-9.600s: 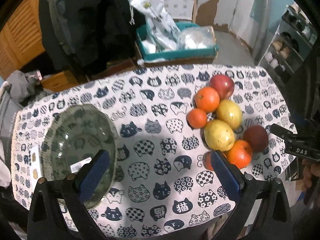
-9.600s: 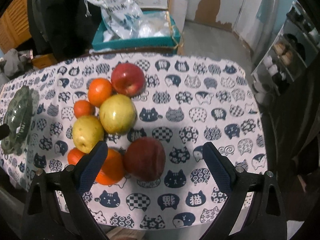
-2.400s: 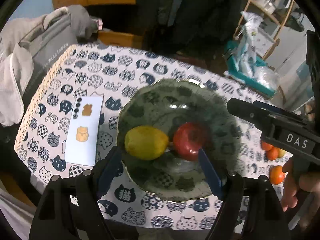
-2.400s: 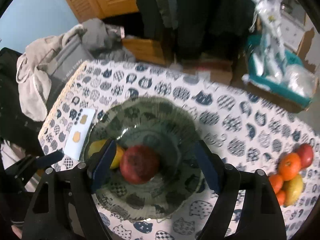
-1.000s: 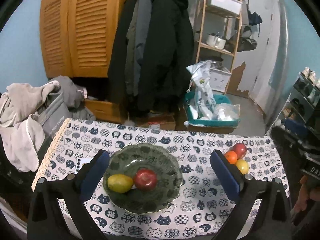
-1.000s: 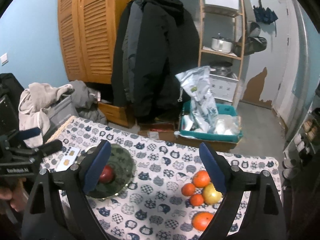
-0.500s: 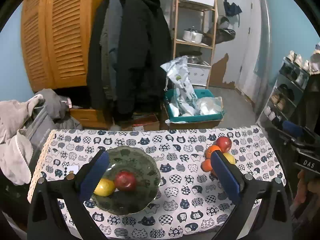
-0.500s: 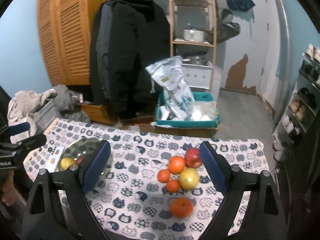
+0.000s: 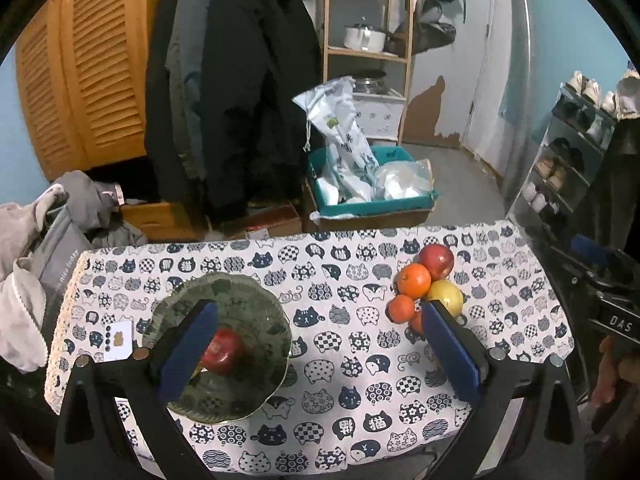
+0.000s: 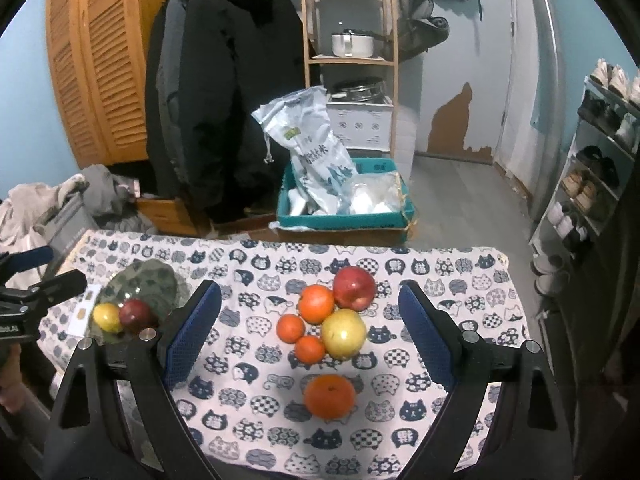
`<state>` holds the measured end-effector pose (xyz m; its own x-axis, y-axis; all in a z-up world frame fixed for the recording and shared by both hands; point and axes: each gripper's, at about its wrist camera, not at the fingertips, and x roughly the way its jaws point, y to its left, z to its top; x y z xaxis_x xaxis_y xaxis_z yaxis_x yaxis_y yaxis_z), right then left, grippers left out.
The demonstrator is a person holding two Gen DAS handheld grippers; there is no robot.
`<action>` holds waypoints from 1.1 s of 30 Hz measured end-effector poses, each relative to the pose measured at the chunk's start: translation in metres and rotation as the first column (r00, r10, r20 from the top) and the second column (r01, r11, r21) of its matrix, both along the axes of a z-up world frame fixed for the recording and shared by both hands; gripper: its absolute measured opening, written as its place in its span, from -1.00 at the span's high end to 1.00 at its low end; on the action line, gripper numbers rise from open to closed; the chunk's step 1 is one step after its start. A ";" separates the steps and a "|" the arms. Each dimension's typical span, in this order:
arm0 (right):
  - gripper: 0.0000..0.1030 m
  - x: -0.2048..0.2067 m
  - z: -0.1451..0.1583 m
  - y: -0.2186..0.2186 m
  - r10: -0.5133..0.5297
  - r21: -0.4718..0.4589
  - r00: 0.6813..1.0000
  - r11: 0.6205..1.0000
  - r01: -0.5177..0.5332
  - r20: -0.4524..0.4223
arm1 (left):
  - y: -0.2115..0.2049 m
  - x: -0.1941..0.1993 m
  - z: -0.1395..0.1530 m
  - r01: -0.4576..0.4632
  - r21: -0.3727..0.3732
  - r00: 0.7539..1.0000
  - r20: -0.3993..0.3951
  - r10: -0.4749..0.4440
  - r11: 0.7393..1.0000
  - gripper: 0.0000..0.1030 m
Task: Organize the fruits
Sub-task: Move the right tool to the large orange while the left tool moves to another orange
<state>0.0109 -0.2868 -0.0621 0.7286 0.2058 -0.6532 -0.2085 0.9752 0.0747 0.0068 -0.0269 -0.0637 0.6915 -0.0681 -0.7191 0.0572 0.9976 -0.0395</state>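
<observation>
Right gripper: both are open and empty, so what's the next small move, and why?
Probably lower the right gripper onto the big orange and close on it. Its jaws stand open and empty, and that orange lies nearest, apart from the cluster. The bowl holds only a red apple and a yellow fruit, with room left.

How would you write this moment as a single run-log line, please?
left gripper: open, empty | right gripper: open, empty | green bowl: red apple, yellow fruit | tablecloth: six fruits loose
</observation>
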 end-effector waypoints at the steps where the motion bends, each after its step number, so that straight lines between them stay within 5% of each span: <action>1: -0.74 0.000 -0.003 -0.001 -0.003 -0.008 1.000 1.000 0.003 -0.004 | -0.002 0.002 -0.004 0.004 0.004 1.000 -0.009 -0.004 1.000 -0.98; 14: -0.74 0.021 -0.067 -0.008 -0.019 -0.053 0.983 0.999 0.010 -0.182 | -0.026 0.029 -0.067 0.029 0.032 0.991 -0.135 -0.024 0.999 -0.98; 26: -0.74 0.045 -0.155 -0.015 -0.051 -0.079 0.910 0.997 0.020 -0.411 | -0.039 0.051 -0.126 0.039 0.036 0.962 -0.271 -0.028 0.999 -0.98; 33: -0.74 0.048 -0.184 -0.009 -0.035 -0.081 0.879 0.997 -0.004 -0.476 | -0.042 0.061 -0.156 0.027 0.033 0.945 -0.326 -0.015 0.999 -0.98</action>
<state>0.0584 -0.2960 -0.2463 0.3277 0.1320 -0.9355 -0.1513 0.9847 0.0860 0.0682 -0.0684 -0.2195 0.4177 -0.0496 -0.9072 0.0679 0.9974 -0.0233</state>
